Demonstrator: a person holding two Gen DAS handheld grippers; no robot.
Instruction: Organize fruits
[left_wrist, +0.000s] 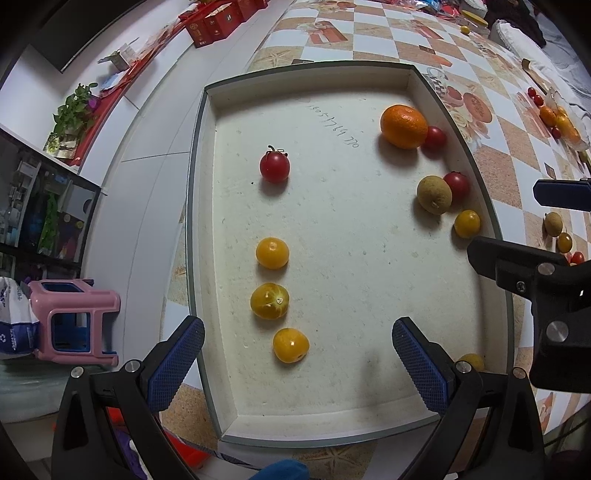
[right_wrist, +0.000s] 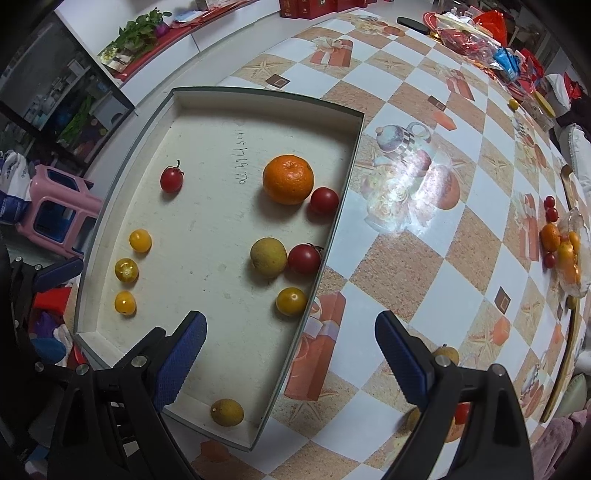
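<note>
A shallow white tray (left_wrist: 201, 221) lies on the checkered tablecloth. It holds an orange (right_wrist: 288, 179), three red tomatoes (right_wrist: 171, 179), a brownish-green round fruit (right_wrist: 268, 257) and several yellow tomatoes (left_wrist: 272, 253); another brownish fruit (right_wrist: 227, 411) sits in its near corner. My left gripper (left_wrist: 295, 328) hovers open over the tray's near end, just above a yellow tomato (left_wrist: 290, 345), touching nothing. My right gripper (right_wrist: 290, 321) is open over the tray's right wall (right_wrist: 343, 177), nothing between its pads. It appears at the right edge of the left wrist view.
More loose fruit (right_wrist: 447, 354) lies on the table behind my right finger. A heap of oranges and tomatoes (right_wrist: 561, 251) sits at the far right in plastic wrap. Red boxes (left_wrist: 218, 22) stand beyond the table. On the floor at left stands a pink stool (left_wrist: 74, 321).
</note>
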